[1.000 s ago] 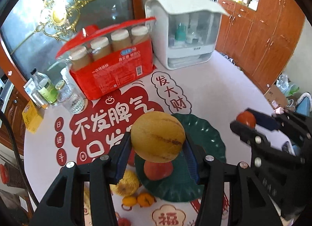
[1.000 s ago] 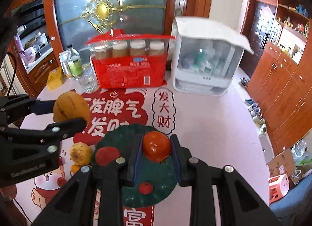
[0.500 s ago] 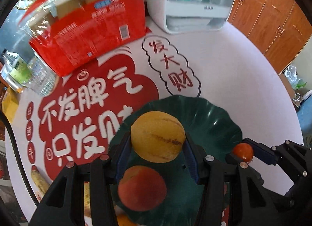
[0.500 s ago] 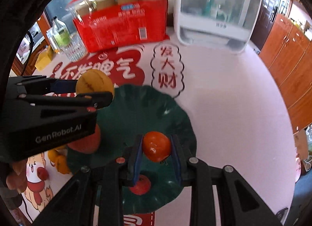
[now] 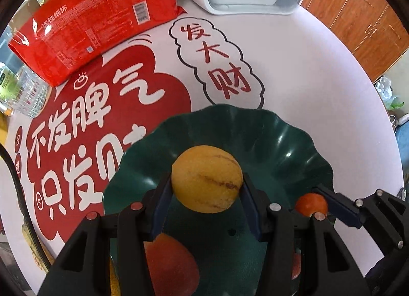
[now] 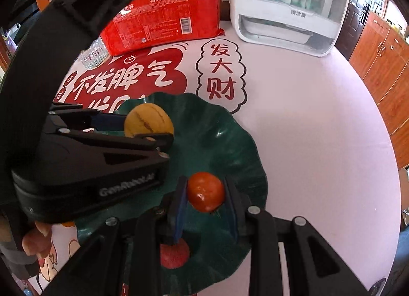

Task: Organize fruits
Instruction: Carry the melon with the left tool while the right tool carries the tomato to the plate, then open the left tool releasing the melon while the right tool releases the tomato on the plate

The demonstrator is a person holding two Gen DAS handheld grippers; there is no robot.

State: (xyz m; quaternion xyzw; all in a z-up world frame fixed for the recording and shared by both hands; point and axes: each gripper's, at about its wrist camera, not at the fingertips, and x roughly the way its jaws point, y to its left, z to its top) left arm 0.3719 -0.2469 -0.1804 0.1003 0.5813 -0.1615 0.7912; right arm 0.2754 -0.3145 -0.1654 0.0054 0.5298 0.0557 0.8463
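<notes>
left wrist view shows the left gripper (image 5: 207, 195) clamped on a round yellow melon (image 5: 207, 178) with brown streaks, held at the centre of the frame directly over the dark green scalloped plate (image 5: 281, 137). a second ago the melon sat well above the table with the plate small beneath it; now the plate fills the lower half of the frame, so both tools have dropped toward it. at lower left of this view a red-orange peach (image 5: 171, 262) already lies on the plate, partly behind the gripper's fingers.

at right of the same frame the right gripper (image 5: 317, 205) comes in, closed on a small tomato (image 5: 310, 204) just above the plate's near rim. right wrist view confirms it: the tomato (image 6: 205, 192) is pinched between blue pads, low over the plate (image 6: 230, 127), with a small red fruit (image 6: 175, 253) lying on the plate beneath the fingers. the left gripper (image 6: 150, 130) and its melon (image 6: 148, 122) appear at centre left, over the plate's far side.

the red paper-cup pack (image 5: 97, 15) and white cabinet (image 6: 288, 7) have slid to the top of both frames, which fits the descent. i judge that both fruits are nearly at their release spot; whether either touches the plate yet i cannot tell. the melon looks likely to roll once freed.
</notes>
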